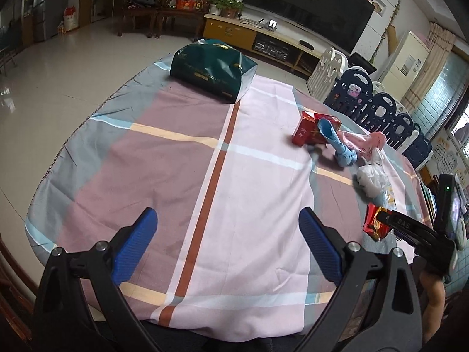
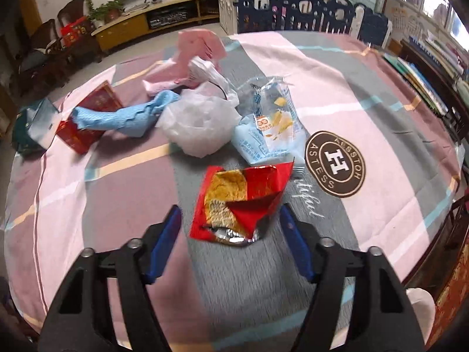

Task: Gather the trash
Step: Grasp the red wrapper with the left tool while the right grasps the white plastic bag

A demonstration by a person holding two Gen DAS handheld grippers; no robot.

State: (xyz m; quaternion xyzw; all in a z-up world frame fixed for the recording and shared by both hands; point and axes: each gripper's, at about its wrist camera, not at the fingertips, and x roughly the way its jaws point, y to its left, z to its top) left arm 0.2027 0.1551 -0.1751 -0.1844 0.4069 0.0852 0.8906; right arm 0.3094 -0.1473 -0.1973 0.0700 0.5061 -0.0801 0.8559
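Trash scattered over right half of worktop (image 2: 381, 111), on checked cloth (image 1: 205, 146). Nearest item: red foil wrapper (image 2: 243, 199), crumpled, torn end showing silver, lying flat between the blue pads of right hand-held gripper (image 2: 230, 220). Pads either side of wrapper, not pressing on it (small gaps visible both sides); jaws roughly half spread, nothing gripped. Beyond wrapper: pale blue snack packet (image 2: 272, 129), white plastic bag (image 2: 199, 123) bunched just beside it, light blue cloth-like strip (image 2: 123, 117) draped over red box (image 2: 88, 123), pink plastic bag (image 2: 193, 55) at back of pile. Dark green gift bag (image 1: 211, 70) lying on its side at far edge of cloth, well apart from the rest, mouth facing the pile. Round brown logo patch (image 2: 335, 164) printed on cloth just right of snack packet. Left hand-held gripper (image 1: 227, 243) over bare cloth, jaws spread wide, empty, tilted down toward worktop. Right tool's black body visible at right edge of left view, tip at red wrapper. Background: TV cabinet (image 1: 263, 38), wooden chairs (image 1: 164, 3), stacked navy and white plastic panels (image 1: 381, 108).
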